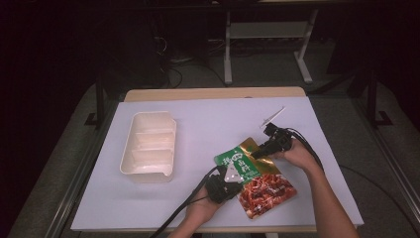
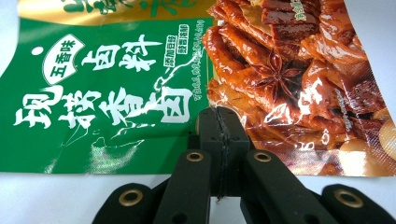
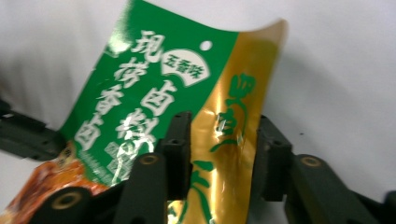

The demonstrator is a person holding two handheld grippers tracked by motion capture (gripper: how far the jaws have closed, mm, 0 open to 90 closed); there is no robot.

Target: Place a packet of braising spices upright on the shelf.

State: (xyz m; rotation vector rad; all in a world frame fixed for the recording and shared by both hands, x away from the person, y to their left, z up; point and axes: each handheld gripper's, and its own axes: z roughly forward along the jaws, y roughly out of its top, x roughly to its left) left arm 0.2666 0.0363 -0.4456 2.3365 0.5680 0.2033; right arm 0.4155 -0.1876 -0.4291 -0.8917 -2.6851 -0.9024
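A seasoning pouch (image 1: 265,186), green and gold at one end with a picture of braised food at the other, lies on the white table (image 1: 208,119). My left gripper (image 1: 236,177) is at its near left edge. In the left gripper view its jaws (image 2: 219,114) are shut together, tips lying over the pouch (image 2: 116,93); I cannot tell if any film is pinched. My right gripper (image 1: 258,151) is at the pouch's far gold end. In the right gripper view its jaws (image 3: 224,126) stand apart with the curled gold strip of the pouch (image 3: 154,93) between them, the pads not pressing on it.
A white tray (image 1: 148,144) with three compartments stands left of the pouch. A thin pale strip (image 1: 273,116) lies on the table behind my right gripper. Cables trail from both grippers toward the near table edge.
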